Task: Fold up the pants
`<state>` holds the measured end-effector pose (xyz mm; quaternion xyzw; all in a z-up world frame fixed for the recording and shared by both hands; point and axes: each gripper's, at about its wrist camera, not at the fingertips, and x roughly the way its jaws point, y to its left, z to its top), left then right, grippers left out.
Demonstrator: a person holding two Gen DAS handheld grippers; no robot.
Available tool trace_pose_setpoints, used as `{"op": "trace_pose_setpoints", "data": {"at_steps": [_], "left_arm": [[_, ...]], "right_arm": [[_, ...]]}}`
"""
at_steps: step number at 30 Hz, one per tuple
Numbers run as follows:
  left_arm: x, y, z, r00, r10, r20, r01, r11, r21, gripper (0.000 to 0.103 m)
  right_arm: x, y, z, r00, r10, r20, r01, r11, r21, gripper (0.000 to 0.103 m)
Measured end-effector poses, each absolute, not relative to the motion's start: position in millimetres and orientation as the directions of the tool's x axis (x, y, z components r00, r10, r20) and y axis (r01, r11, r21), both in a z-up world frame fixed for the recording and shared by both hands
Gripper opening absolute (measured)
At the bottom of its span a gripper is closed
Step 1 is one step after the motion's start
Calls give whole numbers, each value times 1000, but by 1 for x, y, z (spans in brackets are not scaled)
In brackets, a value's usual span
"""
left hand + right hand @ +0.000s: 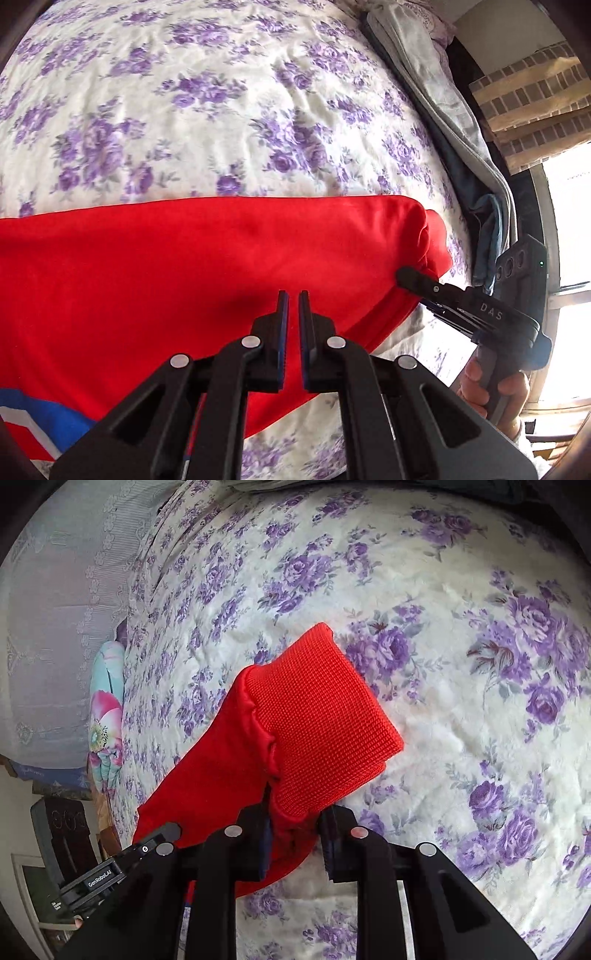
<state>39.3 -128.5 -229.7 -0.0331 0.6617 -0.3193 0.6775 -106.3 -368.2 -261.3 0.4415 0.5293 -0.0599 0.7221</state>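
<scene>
Red pants [207, 273] with a blue and white stripe [40, 410] lie across a floral bed sheet [207, 96]. My left gripper [293, 297] hovers over the red cloth near its right end, jaws shut with nothing between them. My right gripper [295, 821] is shut on the pants' ribbed cuff [321, 720], which stands up folded over its fingers. The left wrist view shows the right gripper [408, 276] biting the cloth's end, held by a hand [491, 391]. The left gripper's tip [168, 830] shows at the lower left of the right wrist view.
Grey and blue bedding [461, 147] is bunched along the bed's right edge, beside a bright window [569, 229] and a brick wall [532, 96]. On the other side hang a lace curtain [55, 627] and a flowered cushion [105, 716], with dark furniture [62, 834] below.
</scene>
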Motion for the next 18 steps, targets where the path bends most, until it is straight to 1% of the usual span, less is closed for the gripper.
{"op": "trace_pose_setpoints", "data": {"at_steps": [4, 7, 11, 15, 17, 18], "left_arm": [[33, -149, -243, -103, -459, -882, 416, 786, -457, 3], [28, -159, -256, -93, -423, -902, 452, 789, -416, 4], [28, -153, -251, -113, -440, -891, 433, 785, -443, 4], [22, -113, -219, -81, -527, -846, 415, 754, -509, 4], [25, -69, -201, -18, -552, -833, 365, 772, -520, 4], [27, -41, -194, 31, -541, -841, 327, 800, -502, 4]], "right_arm": [[-105, -367, -260, 424, 372, -826, 552, 617, 561, 22], [-103, -364, -260, 411, 357, -839, 550, 637, 540, 23], [-96, -357, -249, 380, 311, -871, 534, 695, 482, 23], [-86, -342, -221, 377, 238, -895, 468, 785, 406, 22], [-81, -328, -200, 394, 200, -897, 408, 836, 366, 22], [-77, -318, -187, 409, 186, -893, 358, 868, 344, 22]]}}
